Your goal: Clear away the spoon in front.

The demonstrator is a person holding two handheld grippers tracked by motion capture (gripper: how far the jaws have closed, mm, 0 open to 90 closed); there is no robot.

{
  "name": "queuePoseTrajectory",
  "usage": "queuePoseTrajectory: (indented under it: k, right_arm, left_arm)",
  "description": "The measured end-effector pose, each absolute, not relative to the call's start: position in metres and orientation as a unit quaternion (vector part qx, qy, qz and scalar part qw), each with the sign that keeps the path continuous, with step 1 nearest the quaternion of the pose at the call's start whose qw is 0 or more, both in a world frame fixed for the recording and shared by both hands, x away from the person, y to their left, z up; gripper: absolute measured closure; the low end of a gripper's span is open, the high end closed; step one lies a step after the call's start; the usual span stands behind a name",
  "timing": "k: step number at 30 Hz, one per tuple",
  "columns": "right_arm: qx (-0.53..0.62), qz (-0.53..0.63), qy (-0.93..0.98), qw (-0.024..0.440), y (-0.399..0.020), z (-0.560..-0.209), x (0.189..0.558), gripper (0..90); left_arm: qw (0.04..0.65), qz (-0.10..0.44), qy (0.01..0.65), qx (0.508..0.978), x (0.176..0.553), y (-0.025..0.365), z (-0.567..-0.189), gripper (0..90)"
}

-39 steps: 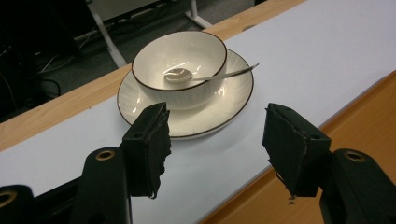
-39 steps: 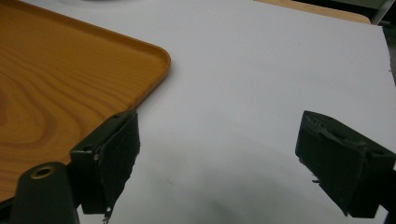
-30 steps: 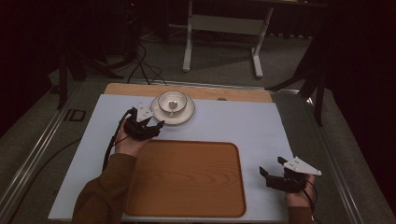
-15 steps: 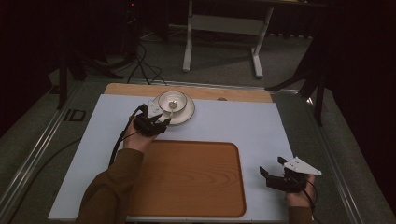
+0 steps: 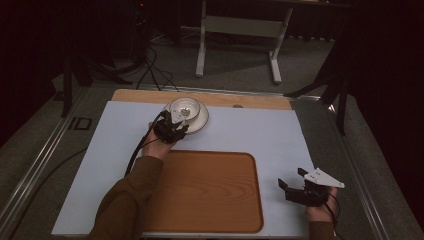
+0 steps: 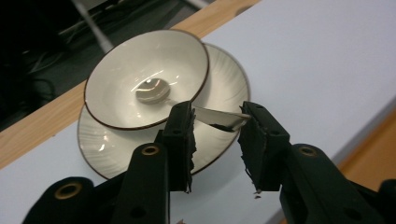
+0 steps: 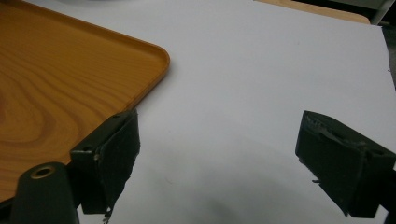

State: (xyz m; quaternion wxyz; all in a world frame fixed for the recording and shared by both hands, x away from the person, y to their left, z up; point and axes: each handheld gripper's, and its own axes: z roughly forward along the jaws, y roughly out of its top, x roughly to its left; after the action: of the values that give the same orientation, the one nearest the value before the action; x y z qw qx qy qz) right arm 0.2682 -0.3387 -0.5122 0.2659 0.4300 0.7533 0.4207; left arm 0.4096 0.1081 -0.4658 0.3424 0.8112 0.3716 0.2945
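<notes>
Lower right of high view: right gripper (image 5: 295,181) jaws wide apart, empty, beside wooden tray (image 5: 210,192). Upper centre: left gripper (image 5: 179,121) jaws part-open around spoon handle (image 6: 219,117); bowl (image 5: 184,106) sits on plate (image 5: 199,122).

One wooden tray (image 5: 205,192) on the white table top (image 5: 265,132). Beyond the tray's far left corner: one white bowl (image 6: 144,77), one white saucer (image 6: 219,100) under it, one spoon (image 6: 154,91) lying in the bowl. Two handheld grippers: left gripper (image 5: 172,131) at the saucer, right gripper (image 5: 295,187) just right of the tray.
</notes>
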Motion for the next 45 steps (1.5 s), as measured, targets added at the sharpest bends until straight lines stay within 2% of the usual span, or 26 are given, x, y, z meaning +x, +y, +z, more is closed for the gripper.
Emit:
queuePoseTrajectory:
  k: [6,16,45]
  right_arm:
    - [0.432,0.422,0.752,0.265,-0.34,-0.512,0.268,13.6]
    - [0.431,0.423,0.751,0.267,-0.34,-0.512,0.268,13.6]
    - [0.431,0.424,0.75,0.268,-0.34,-0.511,0.267,13.6]
  left_arm:
    - [0.325,0.318,0.376,0.807,0.412,0.105,-0.466,76.6]
    - [0.324,0.342,0.39,0.791,0.409,0.111,-0.458,87.8]
    - [0.346,0.352,0.385,0.78,0.384,0.126,-0.441,88.9]
